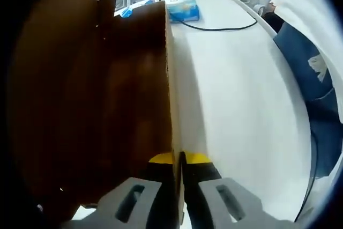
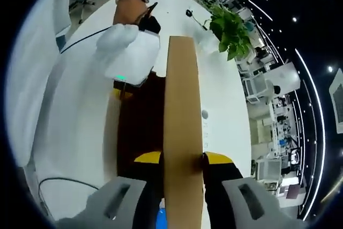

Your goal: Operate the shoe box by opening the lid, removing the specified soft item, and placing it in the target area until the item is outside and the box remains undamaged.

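The lid (image 2: 182, 132) is pinched edge-on by the right hand-held gripper (image 2: 182, 160), its long axis running away over the counter (image 2: 80, 132); the left hand-held gripper (image 1: 179, 160) is clamped on the box (image 1: 107, 111) wall.

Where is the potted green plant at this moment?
In the right gripper view, the potted plant stands on the white table, toward the upper right, just right of the far end of the cardboard lid.

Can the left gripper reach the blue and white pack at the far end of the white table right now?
Probably not: the left gripper is shut on the brown cardboard box wall, and the blue and white pack lies well beyond.
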Action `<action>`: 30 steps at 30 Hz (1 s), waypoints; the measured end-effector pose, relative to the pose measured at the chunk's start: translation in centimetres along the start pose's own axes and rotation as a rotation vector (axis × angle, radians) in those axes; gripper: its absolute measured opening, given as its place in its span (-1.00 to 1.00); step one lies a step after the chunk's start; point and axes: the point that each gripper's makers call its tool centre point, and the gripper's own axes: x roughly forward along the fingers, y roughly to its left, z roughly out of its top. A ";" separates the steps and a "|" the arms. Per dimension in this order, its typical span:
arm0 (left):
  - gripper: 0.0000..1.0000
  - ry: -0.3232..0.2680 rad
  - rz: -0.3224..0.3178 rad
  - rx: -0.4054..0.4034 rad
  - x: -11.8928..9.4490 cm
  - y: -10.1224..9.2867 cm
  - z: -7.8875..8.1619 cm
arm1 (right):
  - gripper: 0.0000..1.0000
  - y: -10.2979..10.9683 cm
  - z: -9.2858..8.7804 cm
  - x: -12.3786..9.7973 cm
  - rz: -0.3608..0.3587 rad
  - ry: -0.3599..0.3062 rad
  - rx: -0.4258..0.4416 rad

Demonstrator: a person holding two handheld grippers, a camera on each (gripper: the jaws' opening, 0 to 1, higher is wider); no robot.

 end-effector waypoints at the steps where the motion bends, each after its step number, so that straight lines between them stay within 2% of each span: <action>1: -0.96 0.000 0.001 0.000 0.0 0.0 0.0 | -0.45 0.1 0.0 0.0 -0.007 0.000 -0.004; 20: -0.92 0.011 -0.001 -0.007 -0.2 -0.5 -0.5 | -0.45 0.5 0.4 0.1 -0.007 -0.012 0.007; 23: -0.72 0.008 0.019 -0.027 -0.5 -0.2 -0.4 | -0.45 0.5 0.4 0.2 -0.010 -0.006 0.008; 25: -0.53 0.006 0.037 -0.078 -0.8 0.2 -0.3 | -0.45 0.5 0.5 0.2 -0.011 -0.010 0.013; 28: -0.48 0.005 0.056 -0.109 -1.5 0.5 -0.2 | -0.45 0.6 0.5 0.3 -0.012 -0.009 0.016; 30: -0.40 -0.033 0.083 -0.137 -2.2 0.6 0.5 | -0.45 0.6 0.6 0.3 -0.014 -0.010 0.020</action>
